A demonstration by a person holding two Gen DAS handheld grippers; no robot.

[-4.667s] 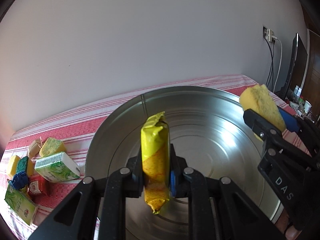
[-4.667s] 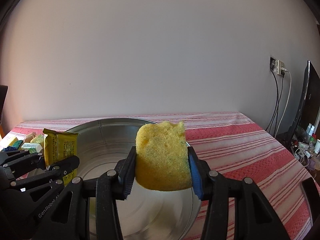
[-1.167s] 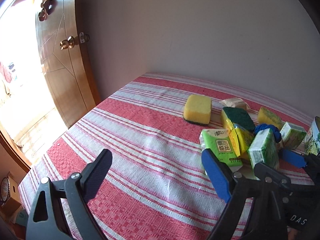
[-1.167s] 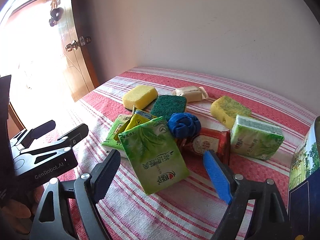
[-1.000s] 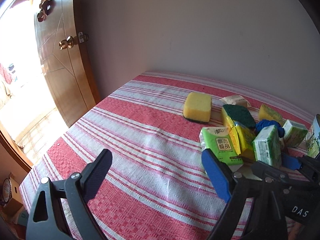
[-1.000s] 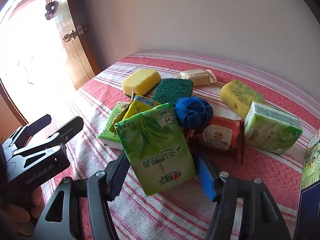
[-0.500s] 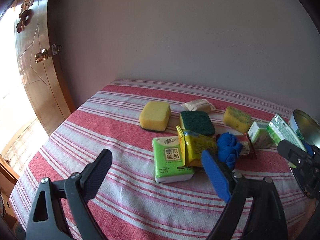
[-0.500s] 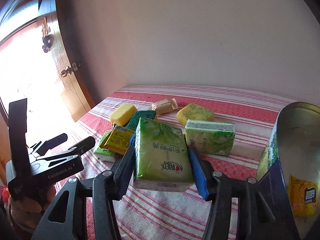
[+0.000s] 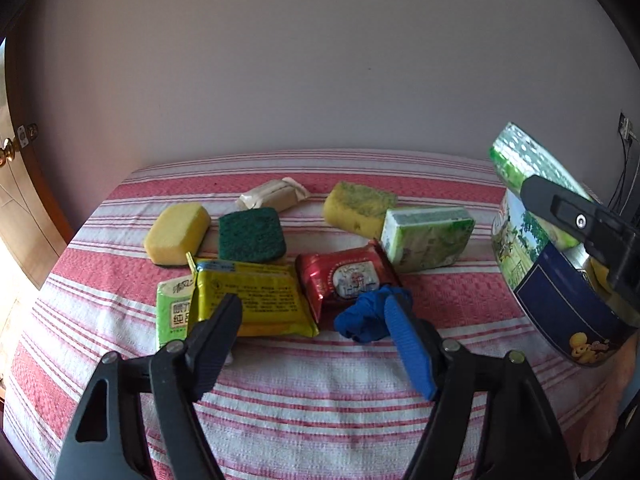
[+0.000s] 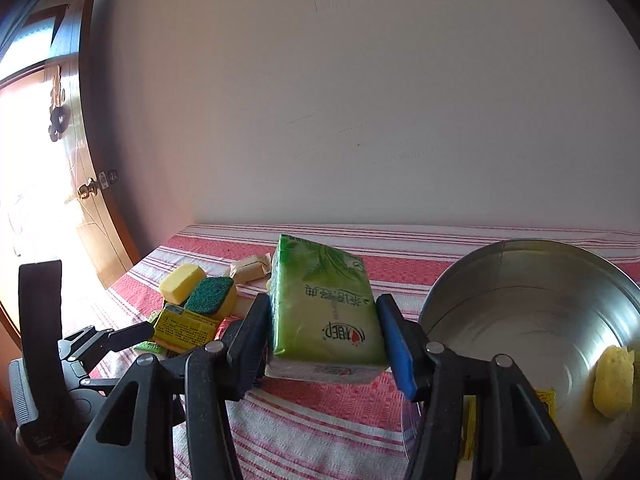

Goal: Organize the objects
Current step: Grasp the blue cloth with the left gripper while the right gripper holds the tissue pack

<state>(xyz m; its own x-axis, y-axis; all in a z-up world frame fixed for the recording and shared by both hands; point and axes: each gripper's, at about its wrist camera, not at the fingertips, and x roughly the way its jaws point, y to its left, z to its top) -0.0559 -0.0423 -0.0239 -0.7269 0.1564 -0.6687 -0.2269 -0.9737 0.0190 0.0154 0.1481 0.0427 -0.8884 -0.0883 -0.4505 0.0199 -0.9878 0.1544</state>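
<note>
My right gripper (image 10: pixel 322 320) is shut on a green tissue pack (image 10: pixel 324 312), held in the air just left of the round metal tin (image 10: pixel 440 300). A yellow sponge (image 10: pixel 612 380) and a yellow packet lie inside the tin. My left gripper (image 9: pixel 312 308) hovers low over the pile, its jaws closing. The yellow packet (image 9: pixel 250 300) and the red packet (image 9: pixel 344 280) lie between the jaws, and the pads do not press on them. A blue cloth ball (image 9: pixel 360 320) sits by the blue pad.
On the red-striped cloth (image 9: pixel 320 392) lie a yellow sponge (image 9: pixel 176 232), a green scouring pad (image 9: pixel 251 234), a beige wrapped bar (image 9: pixel 274 196), a yellow-green sponge (image 9: pixel 358 208), a white-green tissue pack (image 9: pixel 426 236) and a green pack (image 9: pixel 174 312). Wall behind, wooden door at left.
The right gripper closed on the green tissue pack, lifted it off the pile and carried it toward the tin. The left gripper swung right over the pile and its jaws narrowed.
</note>
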